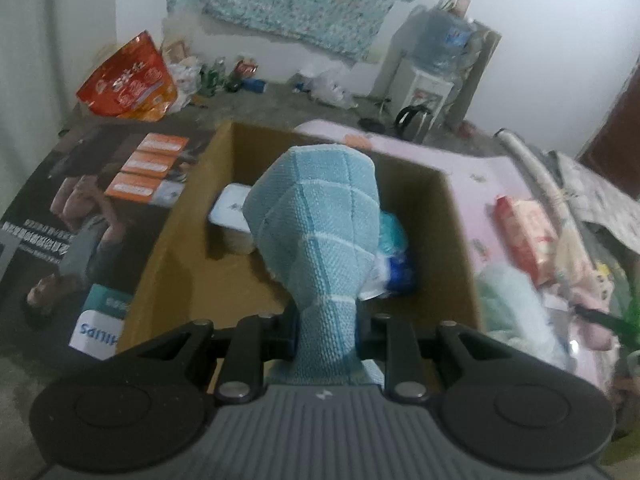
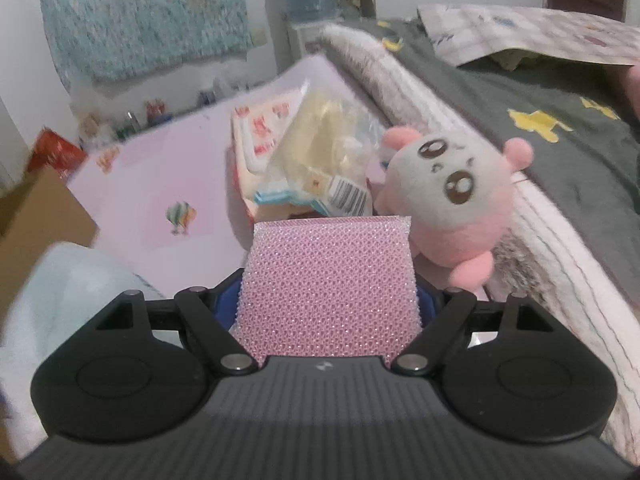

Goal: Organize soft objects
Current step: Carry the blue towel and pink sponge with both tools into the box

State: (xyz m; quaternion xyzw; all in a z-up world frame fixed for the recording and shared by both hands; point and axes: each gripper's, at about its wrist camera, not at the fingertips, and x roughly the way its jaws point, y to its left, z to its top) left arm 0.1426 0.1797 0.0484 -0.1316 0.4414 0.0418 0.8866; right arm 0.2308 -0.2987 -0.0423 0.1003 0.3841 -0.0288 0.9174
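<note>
Cloth [image 1: 320,216], blue, pinched in left gripper [image 1: 325,330], hangs mid-frame over the box [image 1: 456,216]; lower it before letting go. Right gripper [image 2: 329,300] clamps pink sponge [image 2: 330,276], lower centre, beside plush toy [image 2: 448,200].

Both handheld tools look alike. The left gripper [image 1: 326,332] has a grey ribbed housing bearing a small white emblem, flanked on each side of that emblem by a round black disc. Black linkage arms with silver pivot pins run forward from the housing. The right gripper [image 2: 330,300] adds blue finger pads.
</note>
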